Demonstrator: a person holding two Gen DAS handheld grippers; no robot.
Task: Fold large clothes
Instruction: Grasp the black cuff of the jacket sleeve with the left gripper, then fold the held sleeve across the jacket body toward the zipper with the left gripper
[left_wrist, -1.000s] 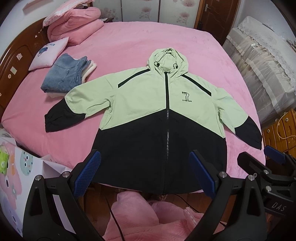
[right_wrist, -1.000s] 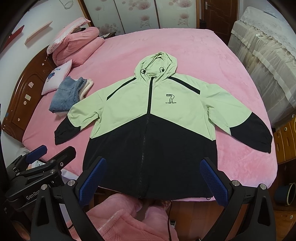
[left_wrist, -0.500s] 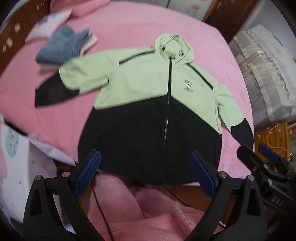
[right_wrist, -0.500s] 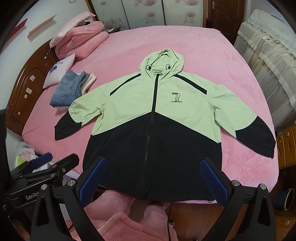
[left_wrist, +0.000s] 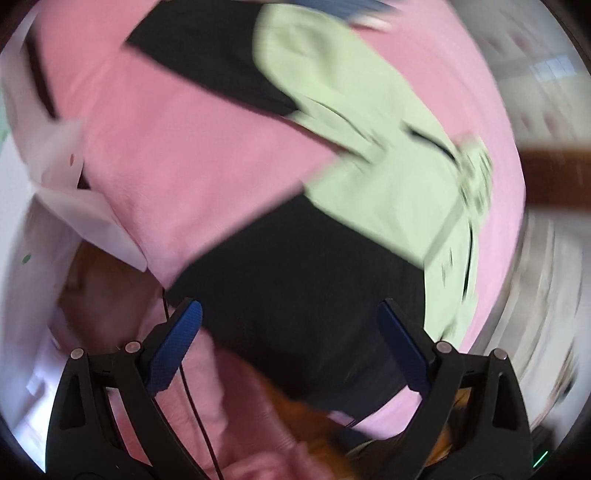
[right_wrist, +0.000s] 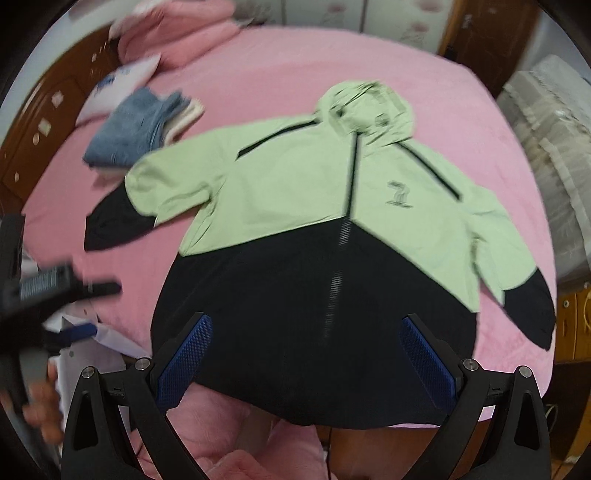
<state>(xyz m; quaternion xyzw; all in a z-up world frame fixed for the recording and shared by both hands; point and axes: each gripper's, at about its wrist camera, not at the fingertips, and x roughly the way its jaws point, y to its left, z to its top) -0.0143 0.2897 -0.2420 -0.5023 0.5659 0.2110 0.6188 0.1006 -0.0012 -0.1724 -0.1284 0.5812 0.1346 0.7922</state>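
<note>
A light green and black hooded jacket (right_wrist: 332, 236) lies flat, zipped, front up on the pink bed (right_wrist: 295, 62), sleeves spread. My right gripper (right_wrist: 306, 354) is open and empty, hovering over the black hem. My left gripper (left_wrist: 290, 343) is open and empty, above the jacket's lower left corner (left_wrist: 295, 280); its view is blurred and tilted. The left gripper also shows at the left edge of the right wrist view (right_wrist: 55, 288), near the left sleeve's black cuff (right_wrist: 110, 225).
Folded jeans (right_wrist: 133, 129) and a white pillow (right_wrist: 118, 81) lie at the bed's far left, with pink bedding (right_wrist: 173, 33) behind. A wooden headboard (right_wrist: 40, 122) runs along the left. White paper bags (left_wrist: 74, 206) stand beside the bed's near left corner. A covered sofa (right_wrist: 546, 122) stands at the right.
My left gripper has swung quickly to the left and down toward the jacket's left side, tilting its view. My right gripper has moved closer to the hem. Both stay open.
</note>
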